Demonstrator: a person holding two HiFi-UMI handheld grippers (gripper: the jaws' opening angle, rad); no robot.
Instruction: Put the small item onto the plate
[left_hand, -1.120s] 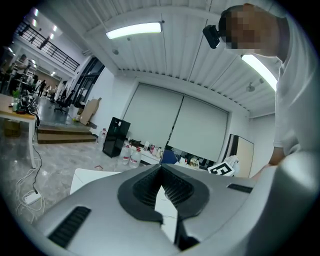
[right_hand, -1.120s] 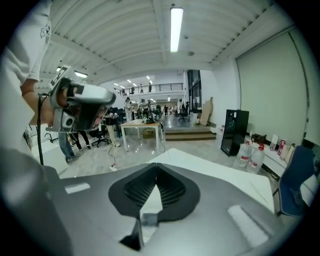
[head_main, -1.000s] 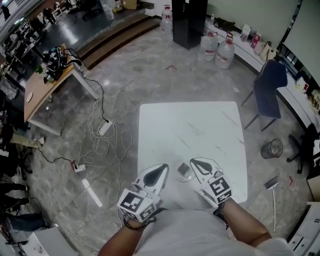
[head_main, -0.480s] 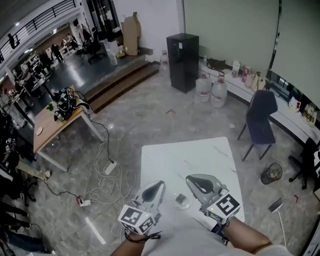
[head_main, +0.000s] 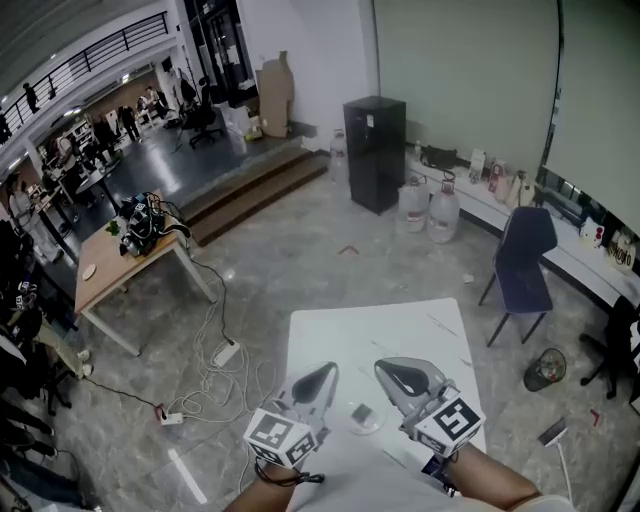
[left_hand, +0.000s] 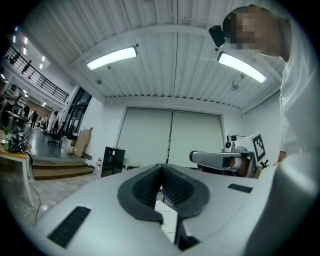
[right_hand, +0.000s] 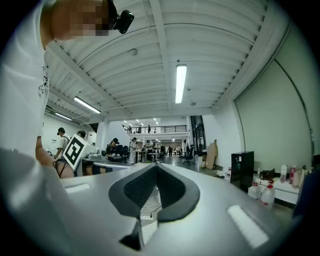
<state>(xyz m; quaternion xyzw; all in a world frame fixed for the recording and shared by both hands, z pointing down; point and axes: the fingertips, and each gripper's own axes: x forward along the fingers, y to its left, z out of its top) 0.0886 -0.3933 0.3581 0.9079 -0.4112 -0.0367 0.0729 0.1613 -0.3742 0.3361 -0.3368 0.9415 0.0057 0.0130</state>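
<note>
The table (head_main: 400, 330) is white with faint grey veins. On it are the grey small item (head_main: 362, 412) and the pale plate (head_main: 379, 421). The left gripper (head_main: 325, 373) and right gripper (head_main: 386, 368) are light grey with black pads and black-and-white checked cubes. Beyond the table are a dark blue chair (head_main: 527, 255) and a black cabinet (head_main: 375, 150).

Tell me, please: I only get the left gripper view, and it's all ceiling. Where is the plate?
Observer: In the head view, the plate sits on the white table, between the left gripper and the right gripper.
Operator: Is the small thing on it?
Observer: Yes, a small grey item seems to lie on the plate.
Operator: Is the right gripper holding anything?
Observer: No. Its own view shows it shut, with nothing in it.
</note>
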